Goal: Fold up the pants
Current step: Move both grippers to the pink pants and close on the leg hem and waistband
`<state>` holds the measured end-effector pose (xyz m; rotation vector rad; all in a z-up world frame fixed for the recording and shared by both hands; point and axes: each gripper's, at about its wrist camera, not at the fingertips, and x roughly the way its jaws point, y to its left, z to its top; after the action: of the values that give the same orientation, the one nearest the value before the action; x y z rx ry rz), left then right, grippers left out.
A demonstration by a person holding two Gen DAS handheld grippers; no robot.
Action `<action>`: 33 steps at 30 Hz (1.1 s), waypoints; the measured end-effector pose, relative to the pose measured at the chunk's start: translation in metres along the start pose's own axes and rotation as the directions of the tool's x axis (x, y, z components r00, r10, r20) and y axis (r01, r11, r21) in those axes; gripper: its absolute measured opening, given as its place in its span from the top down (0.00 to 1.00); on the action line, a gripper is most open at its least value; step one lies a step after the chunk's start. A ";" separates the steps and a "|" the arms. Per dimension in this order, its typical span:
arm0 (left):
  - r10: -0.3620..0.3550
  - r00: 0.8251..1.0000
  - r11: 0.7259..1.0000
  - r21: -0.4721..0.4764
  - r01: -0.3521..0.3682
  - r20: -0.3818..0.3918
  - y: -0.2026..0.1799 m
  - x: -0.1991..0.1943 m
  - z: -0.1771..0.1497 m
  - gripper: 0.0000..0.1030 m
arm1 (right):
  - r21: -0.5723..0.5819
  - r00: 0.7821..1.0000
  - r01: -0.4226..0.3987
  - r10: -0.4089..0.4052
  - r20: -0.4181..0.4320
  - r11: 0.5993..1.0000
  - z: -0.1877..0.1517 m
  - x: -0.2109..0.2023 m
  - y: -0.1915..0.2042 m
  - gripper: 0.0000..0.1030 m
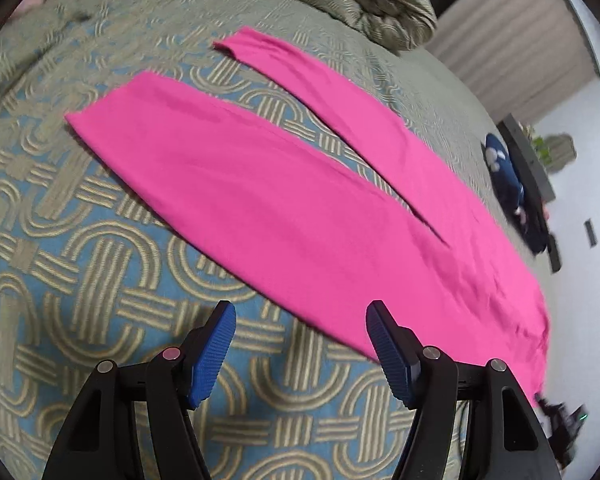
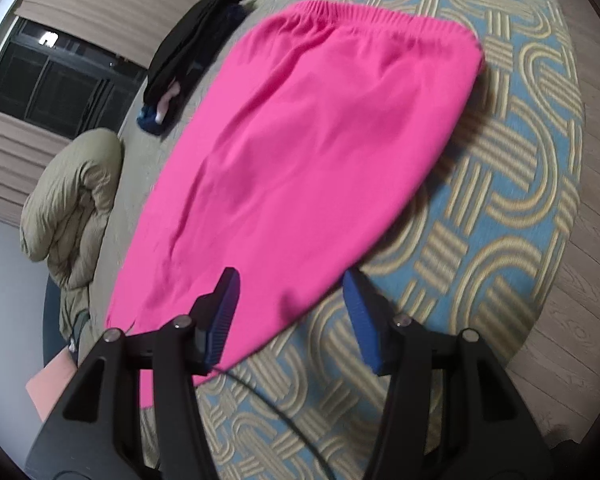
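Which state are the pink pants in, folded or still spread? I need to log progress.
Spread. The pink pants lie flat on the patterned bedspread, both legs apart in a V, waistband uncovered at the other end.

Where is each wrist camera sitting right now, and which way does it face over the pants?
Left wrist: above the patterned bedspread, facing the pink pants toward the leg ends; the open left gripper shows.
Right wrist: facing the elastic waistband; the open right gripper straddles the pants' edge.
Shared: pants, bedspread, dark clothes pile.
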<state>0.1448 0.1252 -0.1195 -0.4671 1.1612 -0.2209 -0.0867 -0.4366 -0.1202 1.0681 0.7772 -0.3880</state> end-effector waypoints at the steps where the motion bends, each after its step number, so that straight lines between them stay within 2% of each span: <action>1: -0.018 1.000 1.000 -0.020 0.018 -0.007 0.003 0.004 0.003 0.33 | 0.006 1.000 -0.002 0.002 0.009 1.000 0.001 0.001 -0.001 0.45; 9: -0.020 1.000 0.996 -0.087 0.020 0.003 0.004 0.019 0.016 0.33 | -0.036 0.997 0.030 -0.027 0.069 0.999 0.002 0.007 0.006 0.45; 13: -0.039 0.999 0.989 -0.139 0.043 0.029 0.013 0.021 0.024 0.38 | -0.044 0.994 0.062 -0.057 0.091 0.997 0.003 0.010 0.011 0.45; 14: -0.035 0.999 0.988 -0.147 0.040 0.038 0.015 0.021 0.025 0.49 | -0.052 0.993 0.076 -0.071 0.097 0.996 0.002 0.011 0.013 0.45; 15: -0.014 0.999 0.988 -0.154 0.021 0.044 0.017 0.023 0.028 0.66 | -0.060 0.992 0.087 -0.081 0.101 0.994 0.002 0.012 0.015 0.46; 16: 0.009 0.999 0.987 -0.159 -0.002 0.041 0.019 0.024 0.029 0.75 | -0.075 0.989 0.105 -0.097 0.109 0.992 0.001 0.013 0.018 0.47; 17: 0.035 0.999 0.985 -0.170 -0.028 0.036 0.021 0.025 0.030 0.90 | -0.086 0.987 0.121 -0.111 0.118 0.989 0.000 0.014 0.021 0.56; 18: 0.041 0.999 0.981 -0.189 -0.035 0.029 0.025 0.027 0.032 0.91 | -0.103 0.981 0.153 -0.139 0.133 0.983 -0.001 0.015 0.023 0.63; 20: 0.009 0.999 0.977 -0.215 0.000 0.038 0.029 0.027 0.032 0.93 | -0.133 0.975 0.193 -0.175 0.137 0.972 0.000 0.017 0.025 0.88; 26: -0.032 0.996 0.977 -0.209 0.050 0.085 0.032 0.018 0.033 0.94 | -0.145 0.980 0.173 -0.155 0.128 0.974 0.001 0.014 0.019 0.92; 33: -0.026 0.991 0.990 -0.136 0.044 0.134 0.017 0.003 0.036 0.95 | -0.178 0.977 0.174 -0.147 0.155 0.968 -0.002 0.004 0.024 0.93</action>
<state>0.1777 0.1477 -0.1189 -0.6164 1.0436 -0.1378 -0.0697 -0.4233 -0.1085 0.7916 0.7609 -0.5116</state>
